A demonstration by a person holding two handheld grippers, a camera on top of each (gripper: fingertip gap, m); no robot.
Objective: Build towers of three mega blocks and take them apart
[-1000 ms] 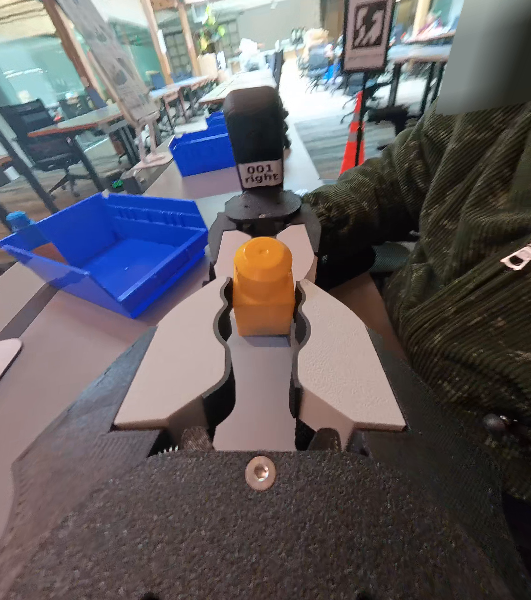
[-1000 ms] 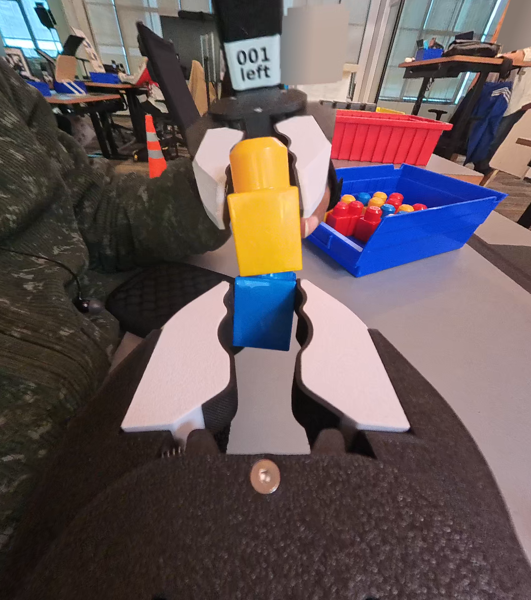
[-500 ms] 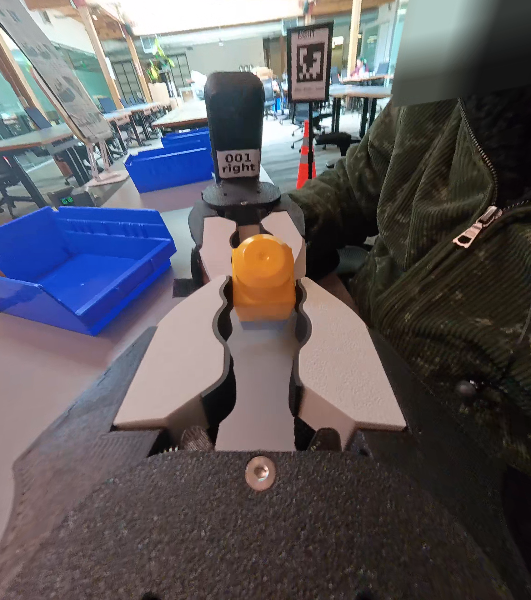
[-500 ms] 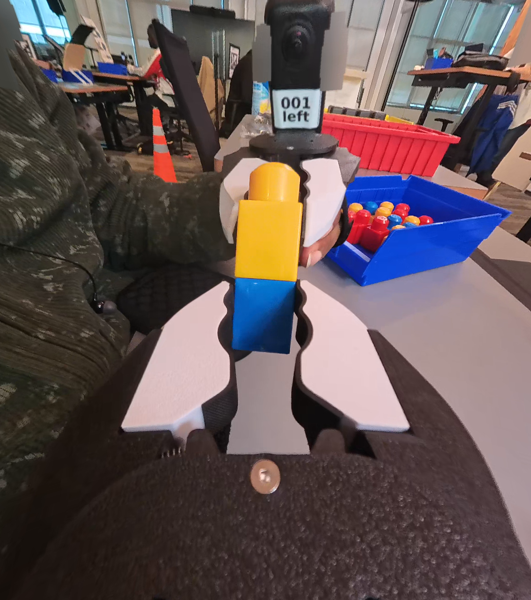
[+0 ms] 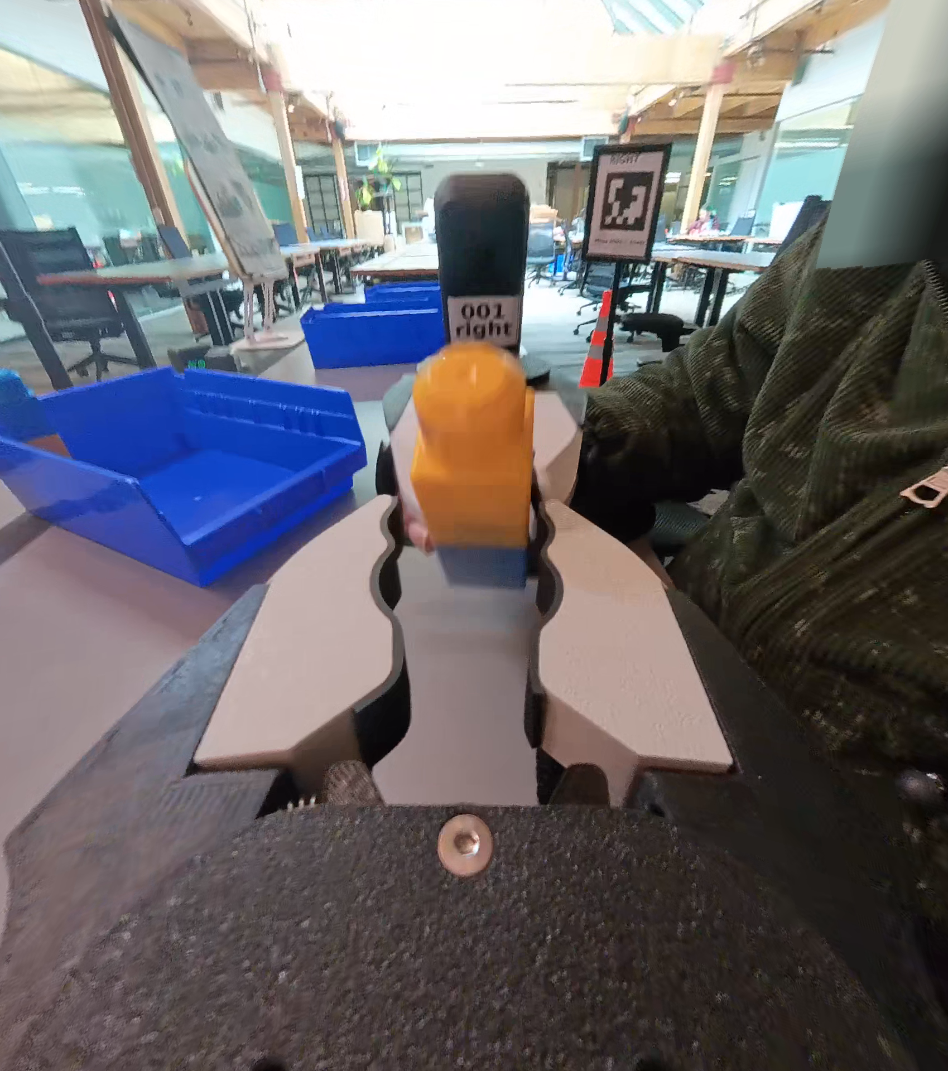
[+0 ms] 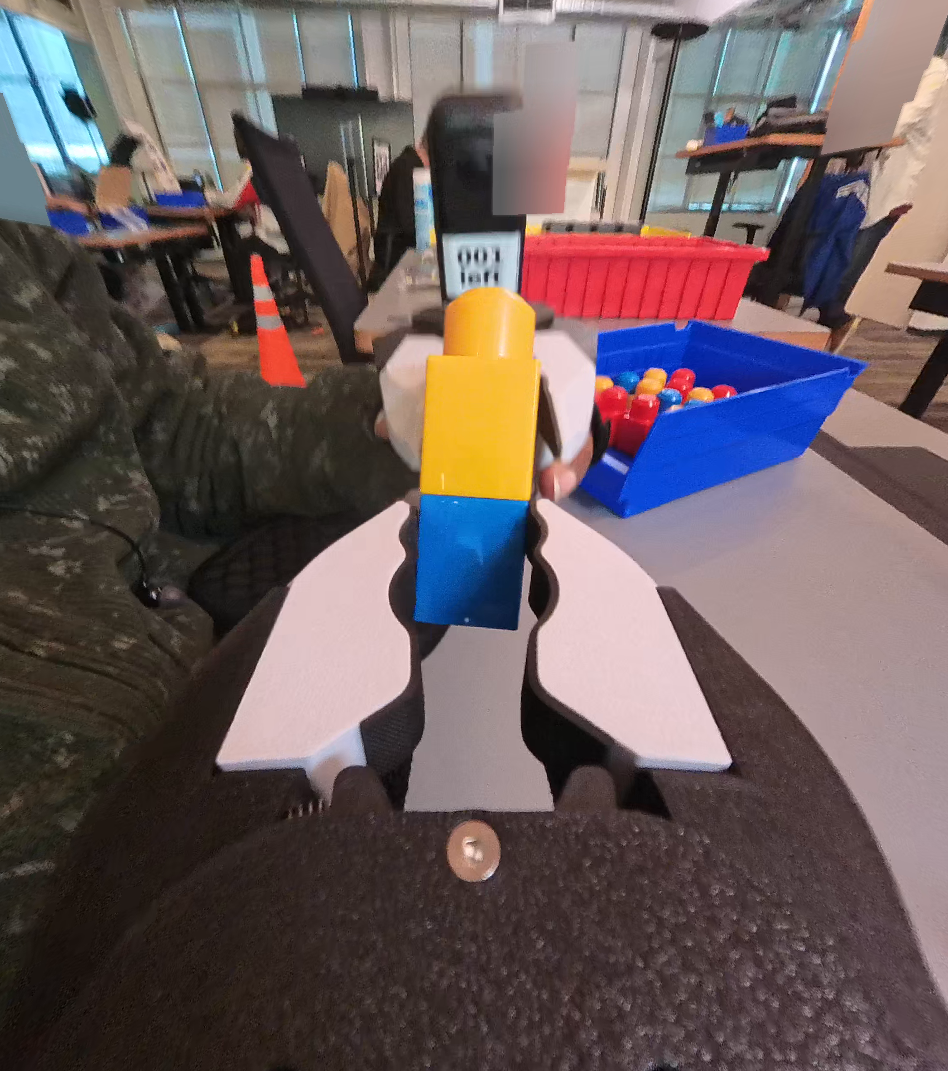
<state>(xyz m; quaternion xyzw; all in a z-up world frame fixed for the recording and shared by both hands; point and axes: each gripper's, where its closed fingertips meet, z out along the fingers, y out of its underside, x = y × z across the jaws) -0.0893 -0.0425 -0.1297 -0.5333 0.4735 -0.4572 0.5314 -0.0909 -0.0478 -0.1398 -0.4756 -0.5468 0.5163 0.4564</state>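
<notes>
Grey table [image 6: 807, 579] bears blue bin [image 6: 749, 434] holding blocks [image 6: 651, 394].

- This is a large open-plan office or lab workspace, not a home.
- Rows of long desks [image 5: 396, 263] with black swivel chairs [image 5: 62, 295] run far back under a bright ceiling carried on wooden posts [image 5: 144, 145].
- Glass partitions [image 5: 54, 179] and tall windows [image 6: 344, 64] wall the room.
- Plastic storage bins stand on the grey table [image 6: 807, 608]: blue bins [image 5: 170, 463], and a red bin [image 6: 639, 275].
- An orange traffic cone [image 6: 274, 336] stands on the floor between desks.
- A black-and-white marker sign [image 5: 625, 203] is mounted on a stand, as in a test area.
- Coats [image 6: 831, 237] hang near a raised desk.
</notes>
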